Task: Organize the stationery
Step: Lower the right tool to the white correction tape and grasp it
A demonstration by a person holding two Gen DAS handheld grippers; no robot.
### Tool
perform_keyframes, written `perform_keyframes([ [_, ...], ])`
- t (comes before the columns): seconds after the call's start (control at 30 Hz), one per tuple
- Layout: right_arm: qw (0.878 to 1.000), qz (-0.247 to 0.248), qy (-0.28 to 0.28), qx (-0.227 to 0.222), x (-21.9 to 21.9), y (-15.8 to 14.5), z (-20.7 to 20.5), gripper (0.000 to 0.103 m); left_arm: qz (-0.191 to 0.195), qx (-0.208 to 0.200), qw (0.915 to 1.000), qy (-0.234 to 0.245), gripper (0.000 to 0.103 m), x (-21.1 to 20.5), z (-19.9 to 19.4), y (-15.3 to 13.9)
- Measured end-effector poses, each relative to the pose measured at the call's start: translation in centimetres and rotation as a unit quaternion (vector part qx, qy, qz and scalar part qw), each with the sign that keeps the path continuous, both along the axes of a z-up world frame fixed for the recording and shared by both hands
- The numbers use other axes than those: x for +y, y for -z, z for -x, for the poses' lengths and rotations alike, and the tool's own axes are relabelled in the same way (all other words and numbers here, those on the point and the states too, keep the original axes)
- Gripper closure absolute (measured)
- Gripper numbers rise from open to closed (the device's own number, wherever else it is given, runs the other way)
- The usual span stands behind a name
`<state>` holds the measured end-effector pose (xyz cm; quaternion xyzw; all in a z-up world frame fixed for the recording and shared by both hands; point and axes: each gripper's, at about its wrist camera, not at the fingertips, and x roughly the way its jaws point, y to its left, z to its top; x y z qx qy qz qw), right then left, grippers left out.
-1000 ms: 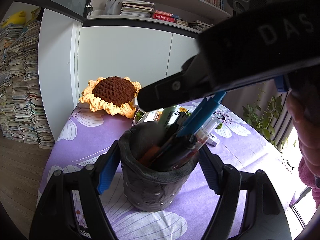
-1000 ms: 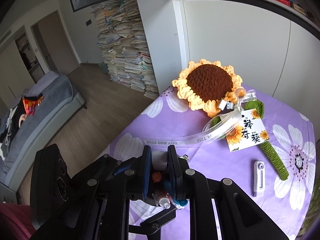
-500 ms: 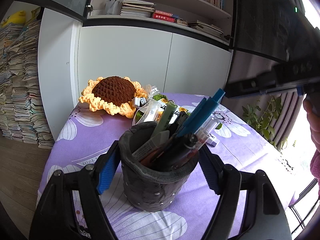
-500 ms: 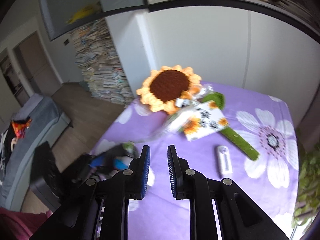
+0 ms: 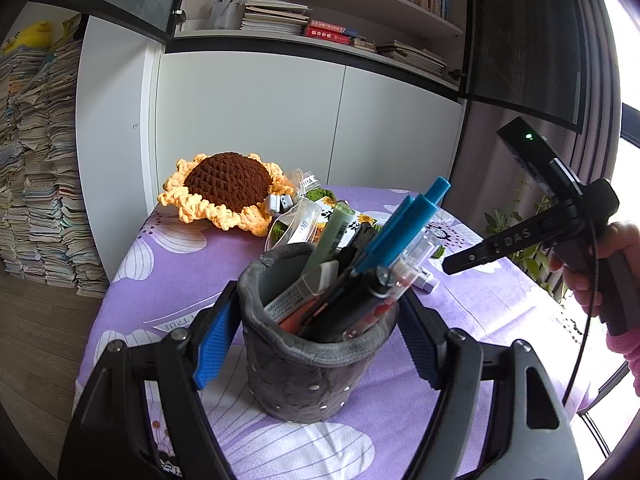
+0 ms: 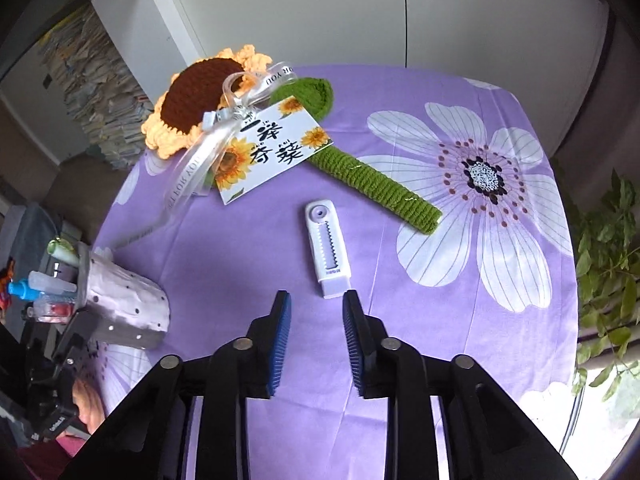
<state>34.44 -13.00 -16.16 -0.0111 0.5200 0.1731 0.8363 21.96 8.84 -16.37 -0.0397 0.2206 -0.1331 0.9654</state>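
While left gripper (image 5: 316,344) clamps pen holder (image 5: 316,364), right gripper (image 6: 316,312) opening, empty

Black two-finger grippers, blue ribbed pads (image 6: 280,344), silver screws, "DAS" lettering, pink sleeve (image 5: 624,348).

Left wrist view: lower ends of the pens (image 5: 404,224) hidden inside the grey pen holder (image 5: 316,376), and the white corrector (image 5: 425,280) toward the table's right edge mostly hidden behind them. Right gripper's (image 5: 448,268) fingertips not distinguishable, seen side-on as one dark bar. Right wrist view: pen holder's far side cut by the left picture edge; label on the corrector too small to read.
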Motion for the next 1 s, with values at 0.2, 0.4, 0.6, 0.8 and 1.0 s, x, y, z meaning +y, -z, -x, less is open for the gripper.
perform_keyframes([
  [0.2, 1.000, 0.022, -0.014, 0.002, 1.2, 0.6, -1.9, 0.067, 0.000, 0.000, 1.0000, 0.000, 0.029, 0.0, 0.0, 0.0],
  [0.4, 0.997, 0.061, -0.049, 0.010, 3.4, 1.6, -4.2, 0.067, 0.000, 0.000, 1.0000, 0.000, 0.029, 0.0, 0.0, 0.0],
  [0.6, 0.994, 0.086, -0.060, 0.021, 4.6, 2.6, -6.1, 0.066, 0.000, 0.000, 1.0000, 0.000, 0.028, 0.0, 0.0, 0.0],
  [0.8, 0.993, 0.099, -0.062, 0.026, 5.1, 3.3, -7.1, 0.066, 0.000, 0.000, 1.0000, 0.000, 0.028, 0.0, 0.0, 0.0],
  [1.0, 0.994, 0.099, -0.046, 0.015, 4.9, 3.6, -7.2, 0.068, 0.000, 0.000, 1.0000, 0.000, 0.028, 0.0, 0.0, 0.0],
])
